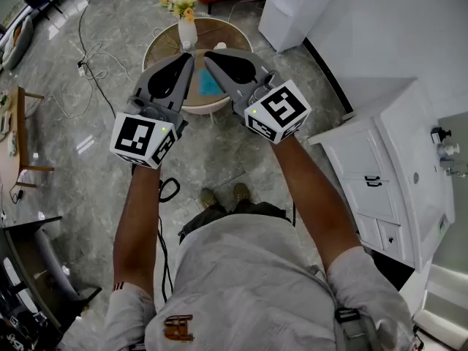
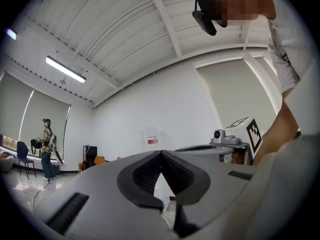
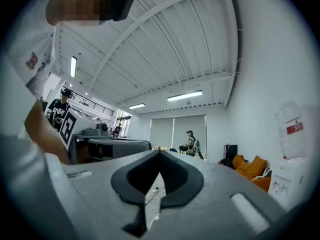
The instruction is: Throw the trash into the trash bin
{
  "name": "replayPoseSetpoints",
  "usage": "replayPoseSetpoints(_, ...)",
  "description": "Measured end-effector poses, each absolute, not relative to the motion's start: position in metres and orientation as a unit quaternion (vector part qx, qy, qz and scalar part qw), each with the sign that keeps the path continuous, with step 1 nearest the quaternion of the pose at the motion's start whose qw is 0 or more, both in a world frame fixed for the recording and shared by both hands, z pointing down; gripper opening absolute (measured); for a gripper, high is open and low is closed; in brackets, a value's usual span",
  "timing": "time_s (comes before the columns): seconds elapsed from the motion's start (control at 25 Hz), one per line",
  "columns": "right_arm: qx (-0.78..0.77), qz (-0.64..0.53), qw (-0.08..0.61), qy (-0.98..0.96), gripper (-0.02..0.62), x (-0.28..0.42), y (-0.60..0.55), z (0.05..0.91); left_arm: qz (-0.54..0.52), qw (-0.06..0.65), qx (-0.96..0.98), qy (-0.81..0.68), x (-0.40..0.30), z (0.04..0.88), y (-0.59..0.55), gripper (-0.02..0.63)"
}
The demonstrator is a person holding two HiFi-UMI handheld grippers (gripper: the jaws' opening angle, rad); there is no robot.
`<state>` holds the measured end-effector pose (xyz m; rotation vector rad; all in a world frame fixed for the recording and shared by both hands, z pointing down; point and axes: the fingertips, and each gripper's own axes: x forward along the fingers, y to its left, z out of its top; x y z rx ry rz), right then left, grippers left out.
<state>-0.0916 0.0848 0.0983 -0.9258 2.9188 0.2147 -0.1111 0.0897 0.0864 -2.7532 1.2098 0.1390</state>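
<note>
Grey marble floor under me, white cabinet on my R, low round table just ahead. Both arms are out over the table's near side, roughly level, tips close together. L gripper: jaws pressed together, nothing btw them. R gripper: same, closed & empty.

Step, I'd judge: the very start, nothing picked up yet, and no bin in any view. A vase w/ flowers stands upright near the table's far edge.

Only candidate for the trash is a flat blue piece on the tabletop, seen in the gap btw my grippers. It's partly hidden, so I can't tell its long axis or which way it points. Next, prob: open one gripper, lower it to that piece, then find the bin.
</note>
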Motion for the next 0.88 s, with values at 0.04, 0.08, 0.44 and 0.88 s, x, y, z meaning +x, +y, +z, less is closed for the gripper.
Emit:
replayPoseSetpoints(0.04,-0.302,0.070,0.036,0.950,0.000,-0.092,0.085,0.099,0.047,0.065,-0.912,0.401,-0.112,0.087,0.090,-0.002)
replayPoseSetpoints(0.08,-0.302,0.070,0.036,0.950,0.000,-0.093,0.084,0.099,0.048,0.065,-0.912,0.401,-0.113,0.087,0.089,-0.002)
replayPoseSetpoints(0.44,-0.298,0.072,0.051,0.950,0.002,-0.108,0.084,0.097,0.057,0.061,-0.912,0.401,-0.128,0.090,0.084,-0.002)
replayPoseSetpoints(0.88,-0.330,0.077,0.042,0.940,0.002,-0.132,0.064,0.105,0.059,0.055,-0.919,0.387,-0.157,0.112,0.067,-0.002)
